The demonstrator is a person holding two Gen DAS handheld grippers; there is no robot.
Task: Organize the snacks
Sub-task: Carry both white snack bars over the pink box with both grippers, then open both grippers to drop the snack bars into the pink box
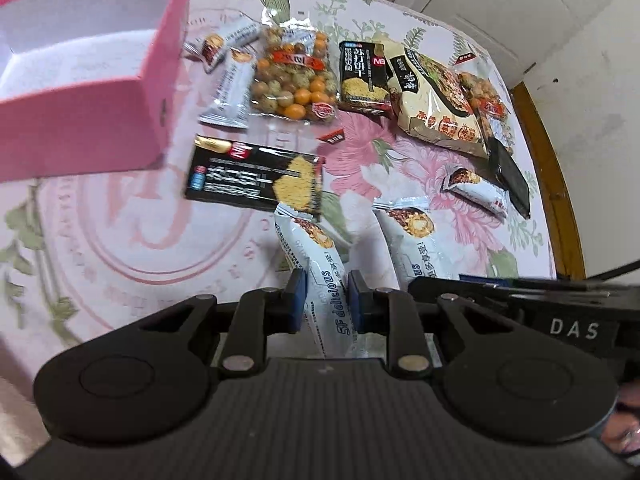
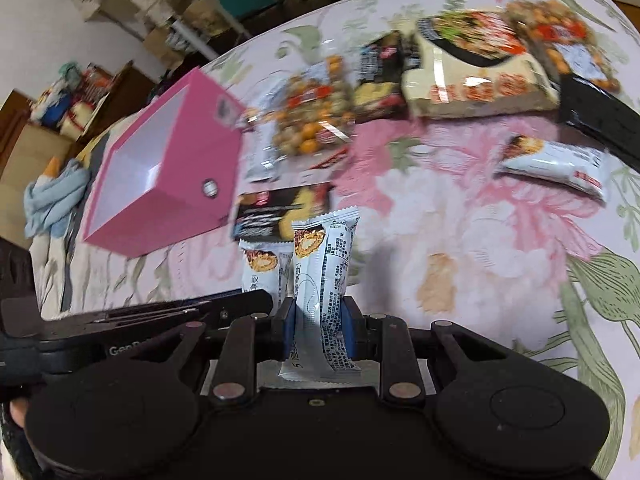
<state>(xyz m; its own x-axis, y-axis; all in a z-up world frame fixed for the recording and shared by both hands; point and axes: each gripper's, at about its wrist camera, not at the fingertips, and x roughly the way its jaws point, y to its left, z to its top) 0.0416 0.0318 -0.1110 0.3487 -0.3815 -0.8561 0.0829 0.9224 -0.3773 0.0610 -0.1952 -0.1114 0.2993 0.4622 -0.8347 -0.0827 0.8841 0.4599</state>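
Observation:
My left gripper (image 1: 327,300) is shut on a white snack bar packet (image 1: 316,264), held above the flowered tablecloth. My right gripper (image 2: 319,322) is shut on a second white snack bar packet (image 2: 324,264); that packet also shows in the left wrist view (image 1: 416,240). The left gripper's packet shows in the right wrist view (image 2: 262,268), just left of mine. An open pink box (image 1: 156,80) with a white inside stands to the left, and shows in the right wrist view (image 2: 192,160). Several snacks lie on the cloth.
On the cloth lie a black cracker packet (image 1: 256,176), a clear bag of coated nuts (image 1: 292,76), another black packet (image 1: 364,76), a large beige noodle bag (image 1: 436,100), a white bar (image 1: 476,188) and a dark packet (image 1: 510,176). The wooden table edge (image 1: 548,152) curves at right.

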